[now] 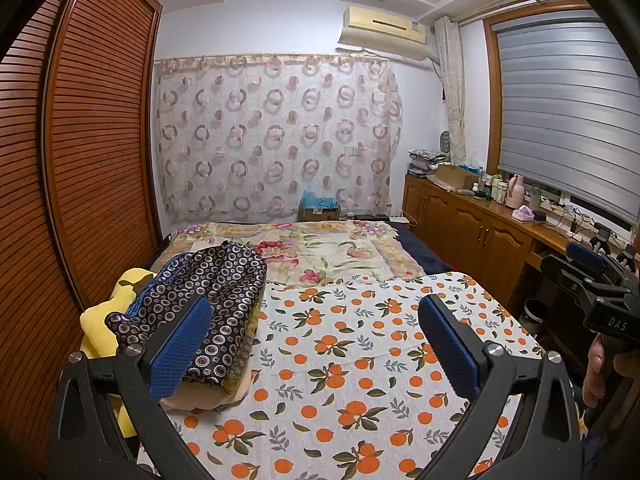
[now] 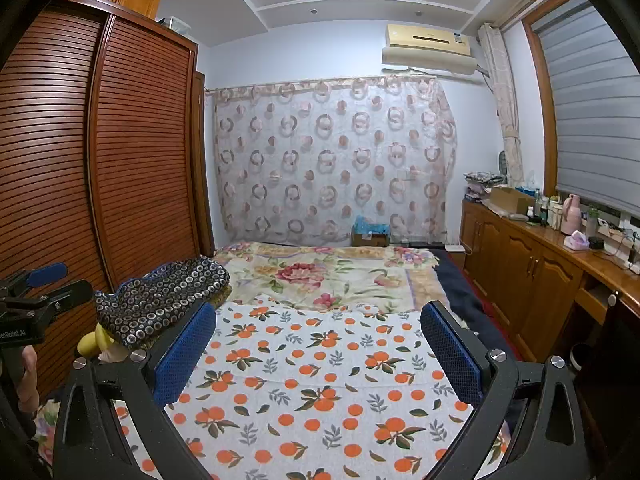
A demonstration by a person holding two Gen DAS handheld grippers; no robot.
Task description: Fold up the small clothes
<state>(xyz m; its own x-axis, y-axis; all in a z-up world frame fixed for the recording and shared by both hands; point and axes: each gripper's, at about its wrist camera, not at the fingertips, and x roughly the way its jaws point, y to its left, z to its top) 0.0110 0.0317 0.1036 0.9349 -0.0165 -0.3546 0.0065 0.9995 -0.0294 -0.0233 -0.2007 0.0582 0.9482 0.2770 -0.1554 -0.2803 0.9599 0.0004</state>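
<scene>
A pile of folded clothes lies at the left edge of the bed, topped by a dark garment with a ring pattern [image 1: 216, 292] [image 2: 160, 300]. Under it show a peach piece [image 1: 204, 398] and a yellow piece [image 1: 98, 320] [image 2: 94, 342]. My left gripper [image 1: 316, 352] is open with nothing between its blue pads; its left pad [image 1: 180, 350] stands just in front of the pile. My right gripper [image 2: 318, 354] is open too, empty, hovering over the orange-print cloth [image 2: 320, 392] [image 1: 360, 360]. The right gripper also shows at the right edge of the left wrist view [image 1: 596, 280].
The orange-print cloth covers the near bed; a floral blanket [image 1: 320, 252] lies beyond it. A slatted wooden wardrobe [image 1: 80, 160] stands left. A wooden cabinet [image 2: 540, 264] with bottles and boxes runs along the right, under a window blind. A patterned curtain hangs at the far wall.
</scene>
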